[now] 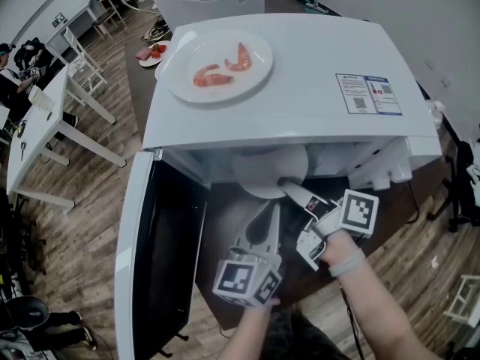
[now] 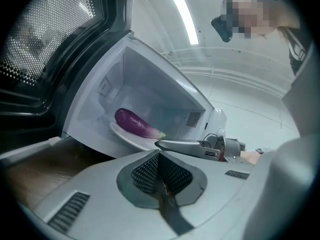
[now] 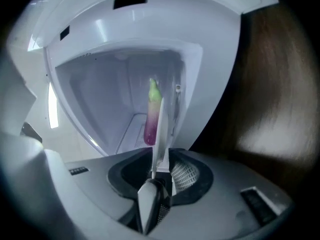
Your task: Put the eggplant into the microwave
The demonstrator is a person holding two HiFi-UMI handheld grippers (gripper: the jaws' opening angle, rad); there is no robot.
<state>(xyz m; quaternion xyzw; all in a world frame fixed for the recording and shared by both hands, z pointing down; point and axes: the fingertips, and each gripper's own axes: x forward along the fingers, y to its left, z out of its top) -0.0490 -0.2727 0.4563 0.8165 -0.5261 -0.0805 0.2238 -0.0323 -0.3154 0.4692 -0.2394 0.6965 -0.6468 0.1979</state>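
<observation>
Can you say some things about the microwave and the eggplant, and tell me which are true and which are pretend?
1. The eggplant lies on a white plate inside the microwave. True.
2. The microwave's door is shut. False: it stands open.
3. A second plate, with two pink shrimp, sits on top of the microwave. True.
4. The left gripper holds the eggplant. False: its jaws are together on nothing, and the eggplant lies free.
</observation>
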